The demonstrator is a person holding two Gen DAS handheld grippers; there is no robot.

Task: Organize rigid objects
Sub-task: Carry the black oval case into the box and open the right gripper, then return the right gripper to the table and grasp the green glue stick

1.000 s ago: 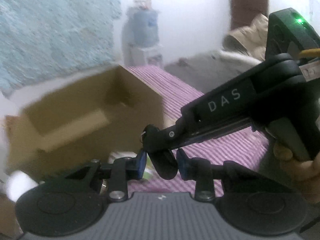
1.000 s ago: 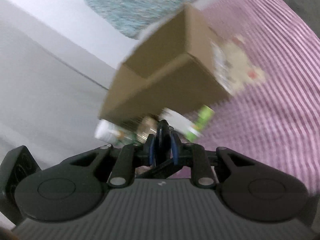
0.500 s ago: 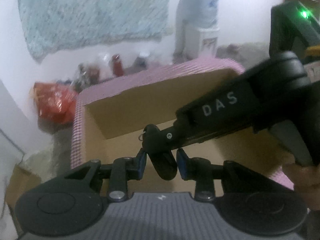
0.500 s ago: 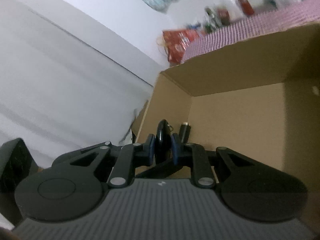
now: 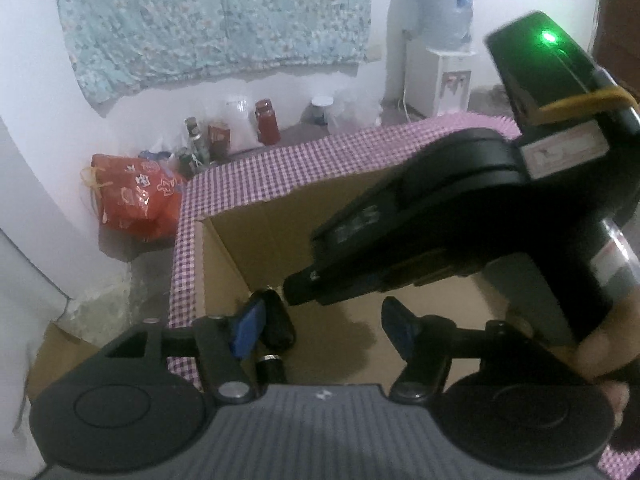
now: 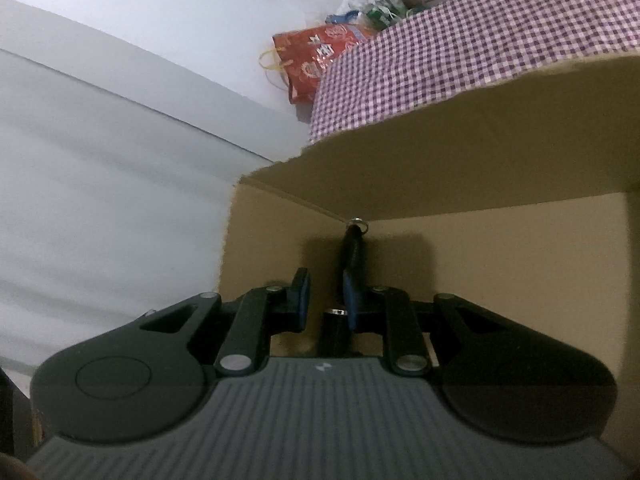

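An open cardboard box (image 5: 256,248) stands on the checked cloth, and both grippers reach into it. My left gripper (image 5: 320,330) has its jaws opening wide. A black key fob (image 5: 276,320) hangs between them against the left pad, with the right pad well away. The right tool's black housing (image 5: 440,220) comes in from the right above it. My right gripper (image 6: 327,300) is opening slightly, with an empty gap between its pads. The key fob (image 6: 354,248), ring uppermost, stands just past its right pad, unpressed. A small black cylinder (image 6: 335,322) lies on the box floor.
The purple checked cloth (image 5: 280,176) covers the table around the box. Beyond the table's edge, on the floor, are a red bag (image 5: 132,204), several bottles (image 5: 264,120) and a water dispenser (image 5: 444,40). A person's hand (image 5: 608,340) grips the right tool.
Both grippers swung from beside the box to inside it. The left jaws, which were closed around the fob, have spread wide. The fob has slipped out from between the right pads.
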